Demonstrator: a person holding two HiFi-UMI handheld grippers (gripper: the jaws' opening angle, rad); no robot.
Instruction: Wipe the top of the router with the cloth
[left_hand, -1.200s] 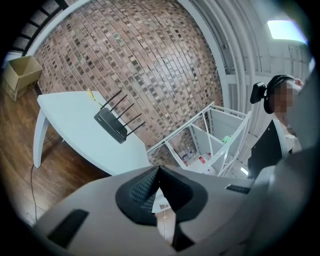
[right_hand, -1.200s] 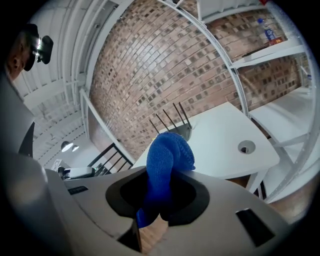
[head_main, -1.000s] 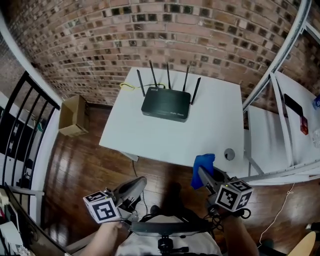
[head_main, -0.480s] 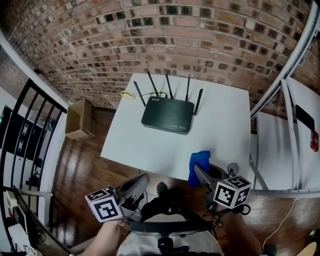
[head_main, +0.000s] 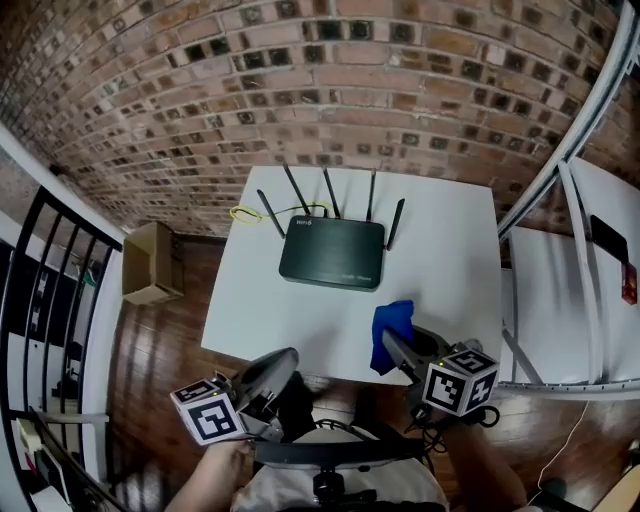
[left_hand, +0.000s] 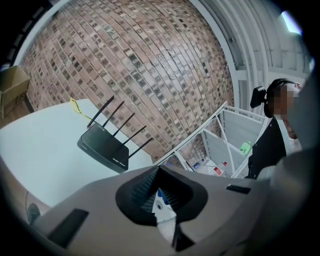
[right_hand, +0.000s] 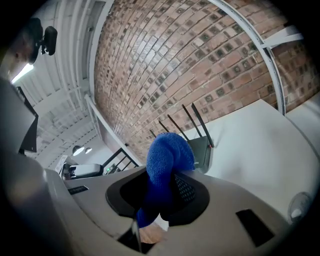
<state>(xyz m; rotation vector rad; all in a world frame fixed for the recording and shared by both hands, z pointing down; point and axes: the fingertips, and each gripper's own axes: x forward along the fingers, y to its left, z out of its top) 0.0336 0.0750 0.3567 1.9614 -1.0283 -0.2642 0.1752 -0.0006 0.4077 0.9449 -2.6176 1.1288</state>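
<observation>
Grey and empty, the left tool (head_main: 280, 360) is hanging low off the counter's near edge, its jaws closed tip to tip on nothing. Ahead, the black router (head_main: 332, 252) is sitting on the white counter (head_main: 445, 250), with five antennas (head_main: 330, 192) standing along its back edge and a yellow cable (head_main: 240, 213) looping behind it. To the right, the right tool (head_main: 386, 345) is pinching a bunched blue cloth (head_main: 392, 325) over the near edge, well short of the router. We are judging that a firm wipe could be shoving the light router along, since nothing is bracing it, or snagging the antennas. The bunched cloth could also be slipping free. White print is showing on the router's top corner and front edge, too small for us to read.
</observation>
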